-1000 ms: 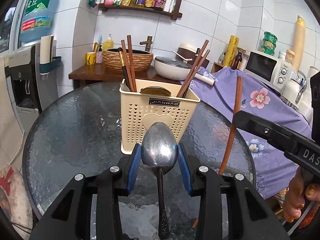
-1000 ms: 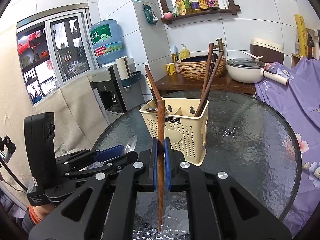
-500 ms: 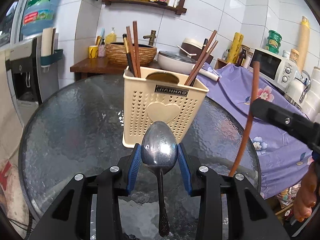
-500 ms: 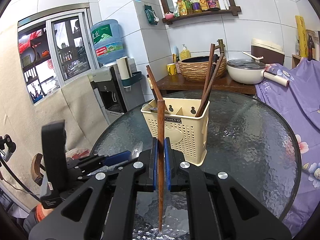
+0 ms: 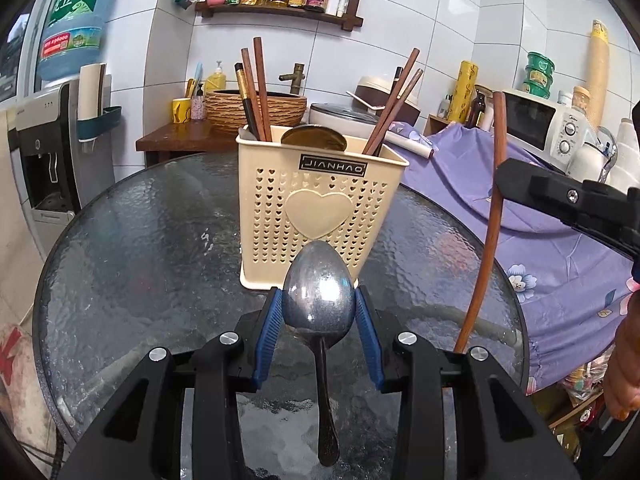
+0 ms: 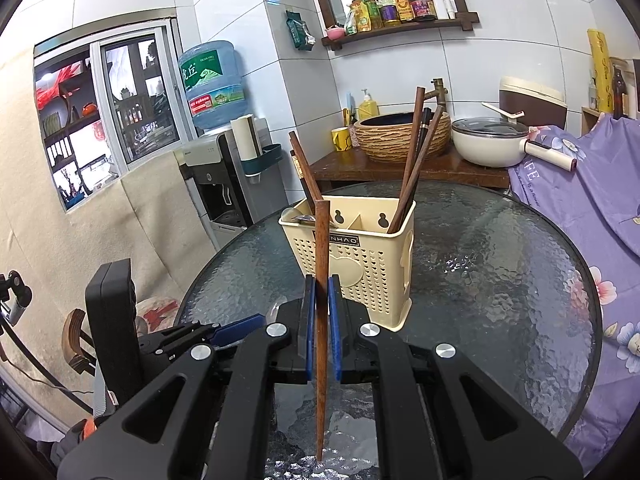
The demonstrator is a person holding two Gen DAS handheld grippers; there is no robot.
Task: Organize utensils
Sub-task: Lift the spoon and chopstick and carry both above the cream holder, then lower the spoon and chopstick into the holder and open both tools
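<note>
A cream perforated utensil holder (image 5: pixel 318 208) stands on the round glass table (image 5: pixel 140 248); it also shows in the right wrist view (image 6: pixel 360 264). It holds several brown chopsticks (image 5: pixel 256 88) and a round metal piece. My left gripper (image 5: pixel 319 312) is shut on a metal spoon (image 5: pixel 319 300), bowl up, just in front of the holder. My right gripper (image 6: pixel 321 320) is shut on one upright brown chopstick (image 6: pixel 321 304), near the holder's left front corner. That chopstick (image 5: pixel 486 236) shows to the right in the left wrist view.
A purple floral cloth (image 5: pixel 540 240) covers furniture right of the table. A wooden counter (image 6: pixel 400 168) behind carries a woven basin and a white pot. A water dispenser (image 6: pixel 216 168) stands at the left. A microwave (image 5: pixel 540 124) sits at the far right.
My left gripper with the spoon has moved closer to the holder. My right gripper with the chopstick has risen and come nearer to the holder.
</note>
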